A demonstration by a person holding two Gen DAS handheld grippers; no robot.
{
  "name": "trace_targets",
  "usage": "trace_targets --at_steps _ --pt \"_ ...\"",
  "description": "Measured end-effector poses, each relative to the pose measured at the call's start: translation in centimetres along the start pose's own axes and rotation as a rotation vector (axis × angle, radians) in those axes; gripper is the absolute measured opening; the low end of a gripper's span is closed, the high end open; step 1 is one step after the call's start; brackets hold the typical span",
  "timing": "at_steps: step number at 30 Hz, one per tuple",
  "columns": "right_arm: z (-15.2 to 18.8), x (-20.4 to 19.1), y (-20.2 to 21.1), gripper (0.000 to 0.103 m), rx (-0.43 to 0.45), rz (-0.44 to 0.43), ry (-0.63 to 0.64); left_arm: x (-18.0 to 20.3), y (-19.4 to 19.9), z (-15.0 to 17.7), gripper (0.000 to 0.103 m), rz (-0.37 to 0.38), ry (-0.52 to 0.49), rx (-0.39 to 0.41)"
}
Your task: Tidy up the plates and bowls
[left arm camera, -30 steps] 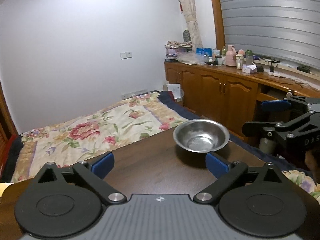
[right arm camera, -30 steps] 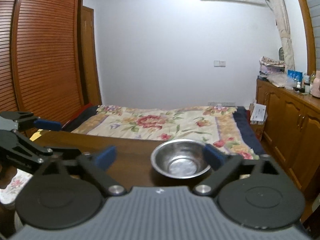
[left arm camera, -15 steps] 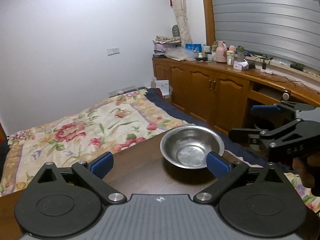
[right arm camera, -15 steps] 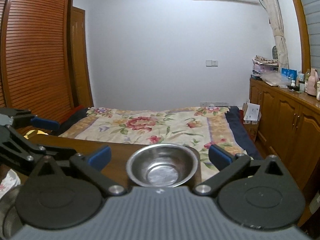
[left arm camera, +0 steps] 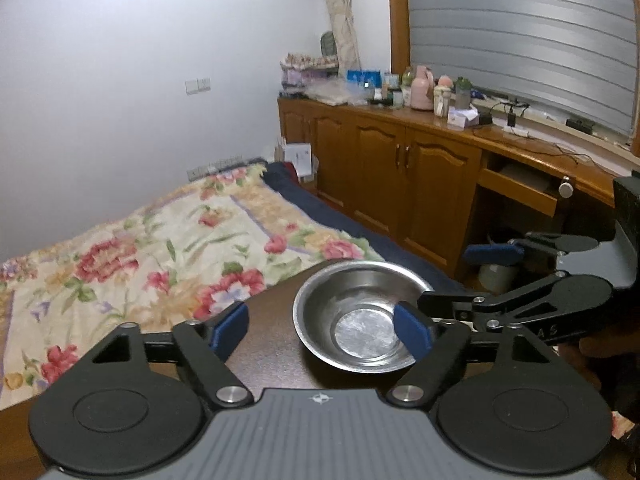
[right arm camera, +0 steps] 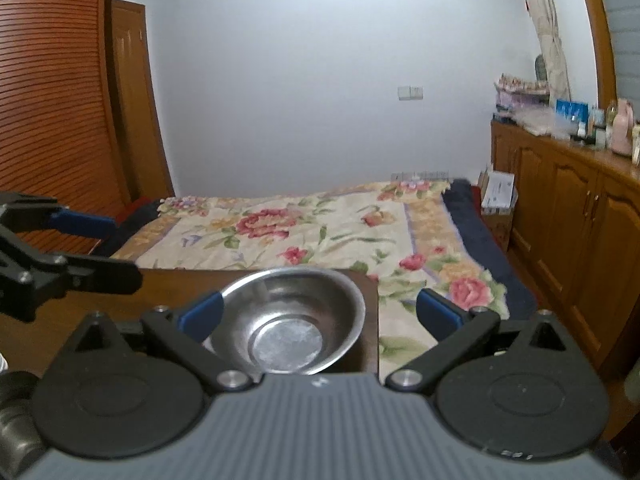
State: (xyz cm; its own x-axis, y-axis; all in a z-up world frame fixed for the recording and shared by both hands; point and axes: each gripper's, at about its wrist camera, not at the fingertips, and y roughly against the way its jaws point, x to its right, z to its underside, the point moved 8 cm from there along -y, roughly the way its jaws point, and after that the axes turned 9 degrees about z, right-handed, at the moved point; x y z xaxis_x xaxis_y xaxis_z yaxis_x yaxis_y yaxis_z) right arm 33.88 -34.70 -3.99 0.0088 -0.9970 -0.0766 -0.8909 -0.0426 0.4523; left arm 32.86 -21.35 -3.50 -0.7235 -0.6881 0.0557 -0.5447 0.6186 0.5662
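Note:
A steel bowl (left arm camera: 362, 316) (right arm camera: 288, 320) sits empty and upright at the far corner of a dark wooden table (left arm camera: 260, 360) (right arm camera: 180, 280). My left gripper (left arm camera: 320, 330) is closing. Its right pad hangs over the bowl's inner right side and its left pad stands clear of the bowl over the table, with neither pressing on it. My right gripper (right arm camera: 320, 316) is closing too, the bowl lying between its fingers. Its left pad is near the bowl's left rim and its right pad is beyond the table's edge. Each gripper shows in the other's view: right gripper (left arm camera: 460, 280), left gripper (right arm camera: 104, 250).
Past the table lies a bed with a floral cover (left arm camera: 160, 248) (right arm camera: 320, 232). Wooden cabinets (left arm camera: 400, 168) with bottles and boxes on top run along the right wall. A slatted wardrobe (right arm camera: 52, 100) stands at the left. A grey metal thing (right arm camera: 12, 420) shows at the lower left edge.
Both grippers have come closer to the bowl, which now looks larger and lies between their fingers. Both pairs of jaws have narrowed somewhat.

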Motion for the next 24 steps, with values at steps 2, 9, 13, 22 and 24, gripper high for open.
trace_targets --at_steps 2,9,13,22,24 --pt "0.4 0.2 -0.4 0.083 -0.027 -0.005 -0.009 -0.4 -1.0 0.1 0.077 0.002 0.017 -0.025" --pt "1.6 0.3 -1.5 0.062 -0.092 -0.024 -0.042 -2.0 -3.7 0.5 0.071 0.019 0.073 -0.091" --pt "1.9 0.1 -1.9 0.056 -0.114 -0.036 -0.056 -2.6 -5.0 0.9 0.064 0.025 0.094 -0.124" --pt "2.2 -0.2 -2.6 0.046 -0.145 -0.059 -0.076 -4.0 -7.0 1.5 0.050 0.073 0.197 -0.187" --pt "2.2 -0.3 -2.7 0.043 -0.152 -0.061 -0.078 -4.3 -7.4 1.7 0.050 0.085 0.231 -0.208"
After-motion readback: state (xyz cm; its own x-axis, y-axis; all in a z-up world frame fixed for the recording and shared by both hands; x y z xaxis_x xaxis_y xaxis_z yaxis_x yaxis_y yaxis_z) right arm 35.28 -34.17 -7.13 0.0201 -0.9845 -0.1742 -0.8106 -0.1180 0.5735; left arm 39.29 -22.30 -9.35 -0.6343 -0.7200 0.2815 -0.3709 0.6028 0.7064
